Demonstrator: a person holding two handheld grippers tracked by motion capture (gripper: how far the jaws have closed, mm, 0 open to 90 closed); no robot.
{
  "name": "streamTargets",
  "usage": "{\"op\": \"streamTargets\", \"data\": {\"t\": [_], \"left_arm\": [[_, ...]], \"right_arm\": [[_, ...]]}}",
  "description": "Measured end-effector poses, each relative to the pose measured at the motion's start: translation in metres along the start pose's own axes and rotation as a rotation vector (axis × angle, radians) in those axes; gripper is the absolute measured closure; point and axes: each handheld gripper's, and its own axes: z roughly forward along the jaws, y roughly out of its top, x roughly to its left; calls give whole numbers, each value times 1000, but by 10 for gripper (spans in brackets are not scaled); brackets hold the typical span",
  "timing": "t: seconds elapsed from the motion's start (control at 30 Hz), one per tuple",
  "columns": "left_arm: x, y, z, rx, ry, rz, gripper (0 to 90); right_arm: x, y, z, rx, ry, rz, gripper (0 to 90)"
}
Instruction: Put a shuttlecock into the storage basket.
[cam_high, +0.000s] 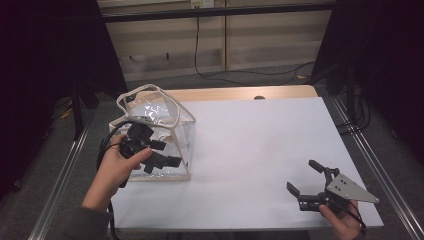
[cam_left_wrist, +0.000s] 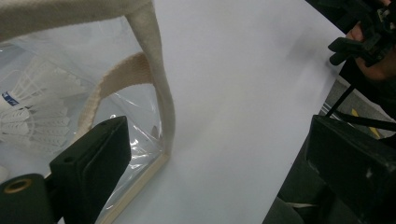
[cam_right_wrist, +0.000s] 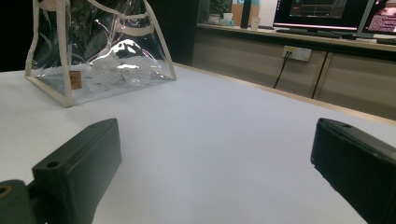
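Nearest the person, at the near right corner of the white table (cam_high: 260, 145), the right gripper (cam_high: 305, 177) sits low in the right hand (cam_high: 342, 222), its two black jaws spread wide with nothing between them; one grey three-cornered plate rides on top of it. In the right gripper view those two jaws frame bare white tabletop, and the one clear bag (cam_right_wrist: 100, 56) stands well beyond them at the upper left. Across the table, on the near left side, the left hand (cam_high: 117, 167) holds the left gripper (cam_high: 162, 152) against the front face of the clear bag (cam_high: 160, 135). Its jaws are also parted wide and grip nothing: in the left gripper view one jaw lies over the bag's lower front edge and clear wall, while the other stands off over the table's edge, and the bag's cream-trimmed corner seam (cam_left_wrist: 161, 93) rises between them. The bag rests on the table's left part, well apart from the right gripper, with its cream rope handles (cam_high: 150, 100) looped above the open top; two loops can be made out from above. Inside it lie white shuttlecocks (cam_left_wrist: 35, 112); at least two feathered skirts show, though the exact count cannot be told through the glare. Farther off, beyond the table's far edge, one dark cable (cam_high: 210, 65) trails across the floor before a pale cabinet front (cam_high: 270, 40).
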Motion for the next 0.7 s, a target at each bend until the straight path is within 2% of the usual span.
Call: {"op": "streamTargets", "data": {"t": [0.7], "left_arm": [[3,-14,11,4,3,16,66]], "right_arm": [[0,0,0,0,-1,-2,19]]}}
